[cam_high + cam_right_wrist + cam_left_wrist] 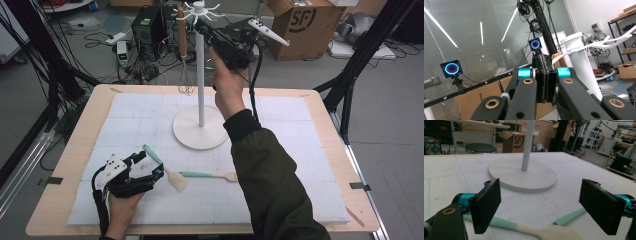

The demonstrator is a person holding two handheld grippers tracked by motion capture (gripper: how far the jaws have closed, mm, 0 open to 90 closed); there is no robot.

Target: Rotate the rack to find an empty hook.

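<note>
A white hook stand (200, 85) rises from a round base (200, 131) on the mat, and a whisk (184, 60) with a wooden handle hangs from one of its top hooks. My right gripper (201, 26) is held high beside the stand's top, its pads pressed together with nothing between them (545, 75). The stand's white arms (584, 43) show just to the right of it. My left gripper (150, 166) rests low at the front left, open (540, 207). A mint-handled spatula (167, 170) (544, 232) lies across just below the jaws. A second mint-handled spatula (210, 175) (569, 218) lies to its right.
The white gridded mat (300, 165) covers a wooden table (70, 165). Behind the table stand a cardboard box (305, 25), black frame legs (350, 75) and cabling on the floor (145, 70). The person's dark sleeve (270, 180) crosses the right half of the mat.
</note>
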